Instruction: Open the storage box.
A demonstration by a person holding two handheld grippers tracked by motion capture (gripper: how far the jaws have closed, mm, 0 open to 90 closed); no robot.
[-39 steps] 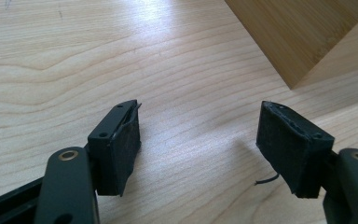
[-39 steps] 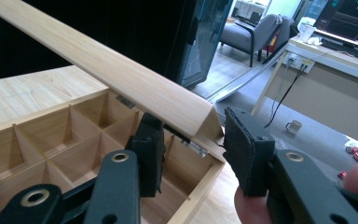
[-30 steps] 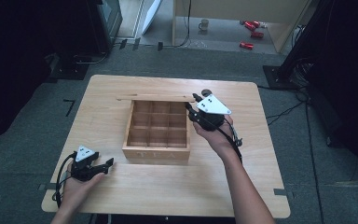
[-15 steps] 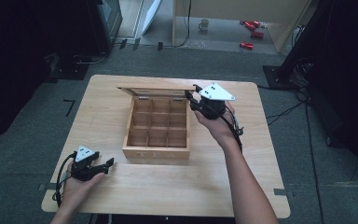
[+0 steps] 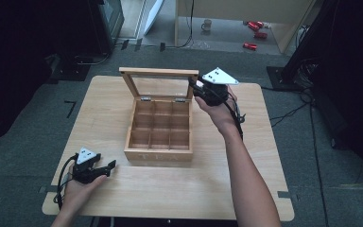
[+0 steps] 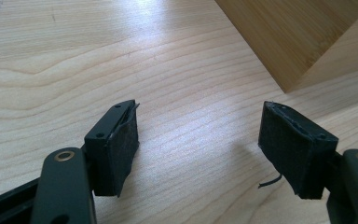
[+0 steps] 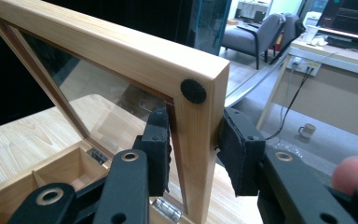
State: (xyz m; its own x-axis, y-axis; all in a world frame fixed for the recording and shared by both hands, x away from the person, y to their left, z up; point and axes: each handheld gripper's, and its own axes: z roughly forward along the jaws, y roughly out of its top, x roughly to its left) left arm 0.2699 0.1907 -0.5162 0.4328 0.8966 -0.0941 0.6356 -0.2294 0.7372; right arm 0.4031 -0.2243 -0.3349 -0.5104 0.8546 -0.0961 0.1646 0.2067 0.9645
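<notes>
On the table, near its middle, stands a wooden tea box with a grid of small compartments, all bare wood inside; its lid is raised on two hinges at the far edge and stands nearly upright, a wooden frame round a clear pane; in the right gripper view the lid carries a round black pad on its near corner.

The right gripper is at the lid's right-hand side rail, up near the top corner; in the right gripper view its pads press on either side of that rail, so the right gripper is clamped on the lid, and its jaws have just been closing further on the frame; the person's right forearm reaches up from the bottom edge, past the box's right side.

The left gripper lies low at the near left corner of the table, held in the left hand, pointing towards the box but apart from it; in the left gripper view its jaws stand well apart with bare table between them; a corner of the box shows beyond, untouched.
</notes>
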